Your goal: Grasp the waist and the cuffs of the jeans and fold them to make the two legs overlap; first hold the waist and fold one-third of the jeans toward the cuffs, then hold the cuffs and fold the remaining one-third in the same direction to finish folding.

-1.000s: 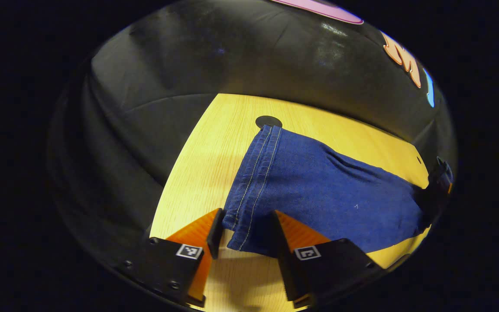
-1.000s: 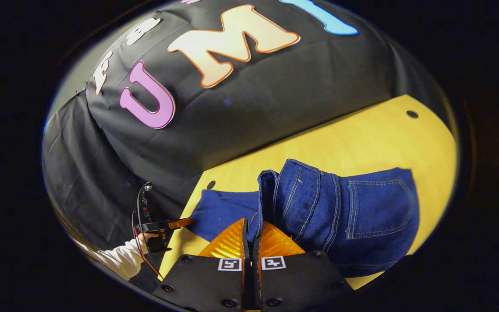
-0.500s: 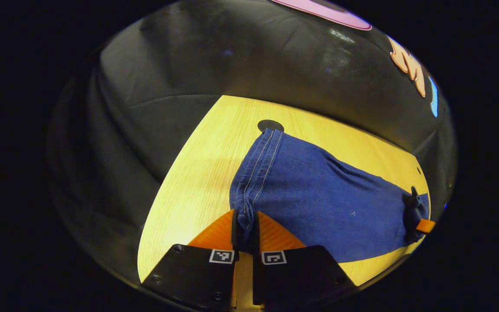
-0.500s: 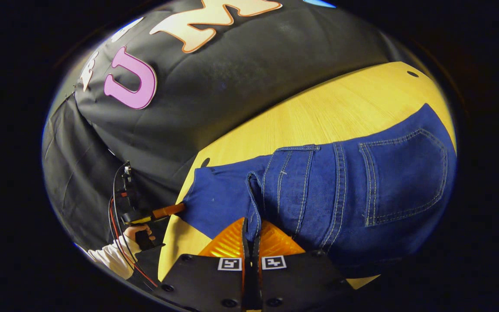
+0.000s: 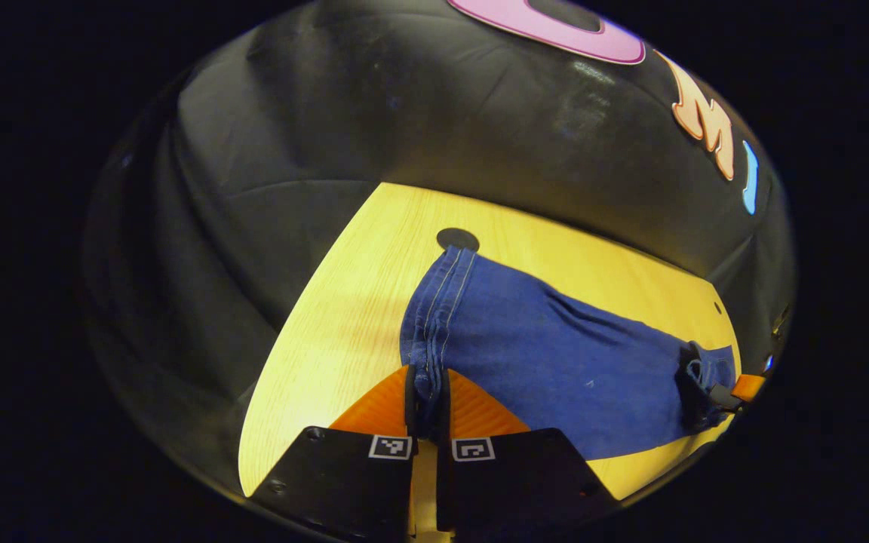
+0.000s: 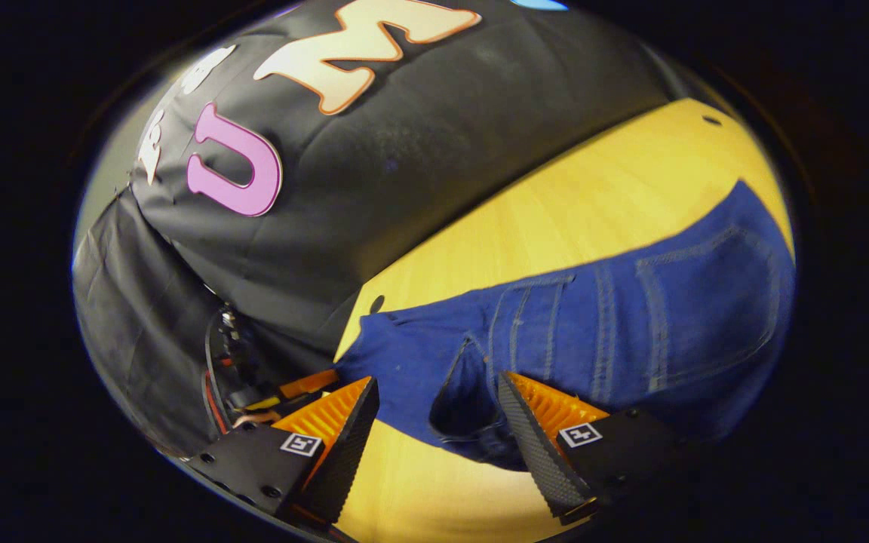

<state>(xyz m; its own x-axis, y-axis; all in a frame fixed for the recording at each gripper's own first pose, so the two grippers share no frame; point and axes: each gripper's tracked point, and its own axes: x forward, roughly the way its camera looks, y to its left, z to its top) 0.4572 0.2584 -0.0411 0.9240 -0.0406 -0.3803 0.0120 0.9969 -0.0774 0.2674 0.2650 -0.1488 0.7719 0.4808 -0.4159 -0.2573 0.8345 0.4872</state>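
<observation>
Denim of the cuffs [image 5: 434, 332] is pinched between both fingers of the left gripper [image 5: 427, 400], which are drawn together on the stitched hem at the near corner; from there the jeans [image 5: 555, 362] run flat across the wooden table [image 5: 329, 317] toward the right gripper [image 5: 744, 386], seen small at the far end beside the bunched cloth. In the right gripper view, the right gripper [image 6: 434, 422] stands with its fingers spread wide, the waist [image 6: 480, 400] lying between them, touched by neither as far as can be told, the back pocket [image 6: 706, 302] beyond on the right, and the left gripper [image 6: 306, 383] at the cuff end
</observation>
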